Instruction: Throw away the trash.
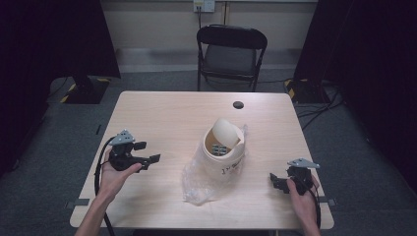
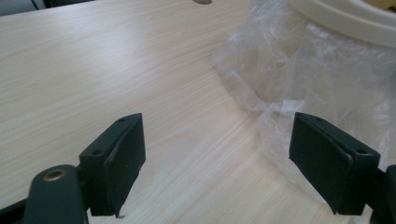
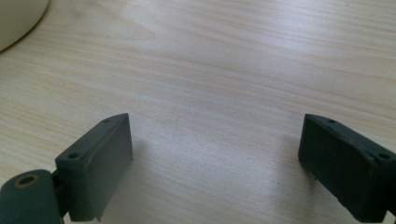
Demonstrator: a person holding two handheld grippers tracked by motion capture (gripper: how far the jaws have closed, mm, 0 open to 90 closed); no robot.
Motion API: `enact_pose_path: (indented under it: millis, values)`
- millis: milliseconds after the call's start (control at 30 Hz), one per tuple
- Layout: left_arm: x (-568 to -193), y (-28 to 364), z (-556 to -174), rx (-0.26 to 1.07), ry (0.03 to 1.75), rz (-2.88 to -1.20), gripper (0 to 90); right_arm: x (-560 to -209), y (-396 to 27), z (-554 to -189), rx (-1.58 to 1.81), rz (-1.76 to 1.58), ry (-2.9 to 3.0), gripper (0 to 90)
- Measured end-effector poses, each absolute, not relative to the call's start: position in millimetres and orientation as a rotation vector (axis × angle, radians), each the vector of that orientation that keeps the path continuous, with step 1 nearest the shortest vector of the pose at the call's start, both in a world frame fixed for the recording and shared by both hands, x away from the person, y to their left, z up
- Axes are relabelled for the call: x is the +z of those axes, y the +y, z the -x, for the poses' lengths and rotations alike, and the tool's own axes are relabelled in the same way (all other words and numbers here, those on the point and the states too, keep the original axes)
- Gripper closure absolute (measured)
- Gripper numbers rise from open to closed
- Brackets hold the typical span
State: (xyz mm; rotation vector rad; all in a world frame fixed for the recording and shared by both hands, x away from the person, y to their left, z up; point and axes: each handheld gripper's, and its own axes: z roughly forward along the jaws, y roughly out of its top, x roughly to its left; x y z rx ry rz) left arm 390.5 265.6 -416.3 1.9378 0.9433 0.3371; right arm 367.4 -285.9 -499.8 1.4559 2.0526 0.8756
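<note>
Near the tabletop's middle, the cream plastic bucket (image 1: 223, 155) is sitting in crumpled clear plastic wrap (image 2: 299, 70); the left gripper (image 1: 150, 158), jaws wide and empty, is risking snagging and tipping it. The right gripper (image 1: 276, 181) is gaping empty near the right edge.

Pale matt wood-grain table (image 1: 162, 113), crinkled glossy clear plastic bag (image 1: 196, 182), smooth cream plastic bucket (image 1: 223, 164).

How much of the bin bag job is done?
The cream swing-lid bin stands mid-table with its lid tipped open. The clear plastic bag lies crumpled around its base, not yet inside. Both tongs, left and right, are open and hold nothing. Grabbing and fitting the bag seems left.
</note>
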Motion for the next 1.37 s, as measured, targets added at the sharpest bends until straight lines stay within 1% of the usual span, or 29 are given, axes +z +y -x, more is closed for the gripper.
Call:
enact_pose_path:
  millis: [133,300,467,500,567,700,767,867,967,1100,1133,1233,1367]
  values:
    - [-421,273,-387,0.343,0.97,-1.944,16.6,-500,-286,-367,0.875,-1.456,2.052,9.3]
    - [-431,283,-382,0.313,0.991,-1.952,16.0,-500,-286,-367,0.876,-1.456,2.052,9.3]
    - [-445,292,-379,0.299,1.048,-1.976,16.1,-500,-286,-367,0.876,-1.456,2.052,9.3]
    - [-451,291,-378,0.3,1.084,-2.0,16.6,-500,-286,-367,0.876,-1.456,2.052,9.3]
    - [-455,290,-378,0.318,1.092,-2.021,17.0,-500,-286,-367,0.875,-1.456,2.052,9.3]
    - [-470,292,-378,0.305,1.144,-2.035,17.1,-500,-286,-367,0.876,-1.456,2.052,9.3]
    - [-480,294,-378,0.322,1.175,-2.043,17.4,-500,-286,-367,0.875,-1.455,2.053,9.3]
    - [-485,294,-378,0.348,1.195,-2.054,16.9,-500,-286,-367,0.876,-1.456,2.052,9.4]
    - [-493,291,-377,0.417,1.24,-2.074,16.5,-500,-286,-367,0.875,-1.455,2.052,9.3]
    - [-494,288,-375,0.459,1.23,-2.093,15.8,-500,-286,-367,0.875,-1.455,2.052,9.3]
    - [-496,286,-375,0.497,1.222,-2.1,15.2,-500,-286,-367,0.875,-1.455,2.052,9.3]
    - [-500,286,-374,0.515,1.213,-2.067,13.1,-500,-286,-367,0.875,-1.456,2.052,9.3]
    - [-503,285,-375,0.524,1.235,-2.034,7.8,-500,-286,-367,0.875,-1.456,2.052,9.3]
